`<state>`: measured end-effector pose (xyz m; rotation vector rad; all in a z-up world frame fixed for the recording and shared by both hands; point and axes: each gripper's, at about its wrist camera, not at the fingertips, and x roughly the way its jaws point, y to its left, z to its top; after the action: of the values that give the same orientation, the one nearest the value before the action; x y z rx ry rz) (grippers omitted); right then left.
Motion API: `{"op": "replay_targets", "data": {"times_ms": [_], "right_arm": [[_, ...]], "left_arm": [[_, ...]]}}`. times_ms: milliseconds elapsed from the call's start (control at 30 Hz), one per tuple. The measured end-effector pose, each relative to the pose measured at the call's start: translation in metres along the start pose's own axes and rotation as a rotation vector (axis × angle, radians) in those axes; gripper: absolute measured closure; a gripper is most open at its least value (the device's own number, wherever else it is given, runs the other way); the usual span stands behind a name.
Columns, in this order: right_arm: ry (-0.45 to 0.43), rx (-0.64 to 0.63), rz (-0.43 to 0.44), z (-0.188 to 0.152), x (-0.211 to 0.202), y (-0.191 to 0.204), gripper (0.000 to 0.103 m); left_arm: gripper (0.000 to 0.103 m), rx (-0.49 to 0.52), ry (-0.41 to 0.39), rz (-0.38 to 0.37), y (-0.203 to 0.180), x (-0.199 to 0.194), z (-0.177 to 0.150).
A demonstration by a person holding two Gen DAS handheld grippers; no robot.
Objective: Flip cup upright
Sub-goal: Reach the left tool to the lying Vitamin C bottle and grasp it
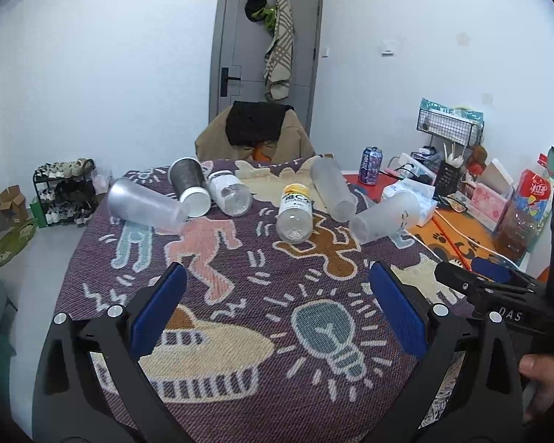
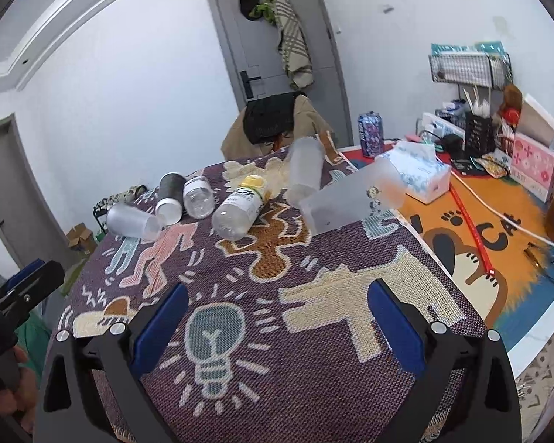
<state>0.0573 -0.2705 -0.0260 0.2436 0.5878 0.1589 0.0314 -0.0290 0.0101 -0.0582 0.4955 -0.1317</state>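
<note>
Several cups and bottles lie on their sides on the patterned cloth [image 1: 262, 295]. A frosted cup [image 1: 386, 219] lies at the right, also in the right wrist view [image 2: 351, 201]. Another frosted cup [image 1: 332, 188] [image 2: 304, 175] lies behind it, and a third [image 1: 144, 205] [image 2: 133, 219] lies at the left. A dark cup [image 1: 188, 184] [image 2: 170, 195] lies beside a clear bottle [image 1: 229, 192] [image 2: 199, 197]. A yellow-capped bottle [image 1: 295, 214] [image 2: 240, 208] lies mid-cloth. My left gripper [image 1: 277, 310] is open and empty, short of them. My right gripper [image 2: 277, 321] is open and empty.
A purple can [image 1: 371, 165] [image 2: 370, 133], a tissue box [image 2: 421, 173], a white cable [image 2: 498, 214] and desk clutter [image 1: 491, 192] fill the orange mat at the right. A chair with a coat [image 1: 255, 133] stands behind the table. A shoe rack [image 1: 62, 192] is on the floor at the left.
</note>
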Motion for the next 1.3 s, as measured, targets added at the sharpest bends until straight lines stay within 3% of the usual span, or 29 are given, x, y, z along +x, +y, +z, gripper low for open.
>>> {"op": "replay_targets", "data": {"times_ms": [633,900,1133,1300], "right_arm": [[0.066,0.114,0.007,0.029,0.06,-0.055,0.008],[0.108,0.144,0.017,0.035,0.087,-0.069,0.008],[0.128,0.155,0.022,0.038,0.107,-0.076,0.008],[0.141,0.16,0.014,0.039,0.117,-0.08,0.008]], "left_arm": [[0.004,0.021,0.108,-0.055,-0.019,0.101,0.045],[0.005,0.045,0.205,-0.068,-0.027,0.16,0.067],[0.005,0.059,0.294,-0.056,-0.026,0.219,0.07],[0.011,0.056,0.364,-0.058,-0.023,0.26,0.068]]}}
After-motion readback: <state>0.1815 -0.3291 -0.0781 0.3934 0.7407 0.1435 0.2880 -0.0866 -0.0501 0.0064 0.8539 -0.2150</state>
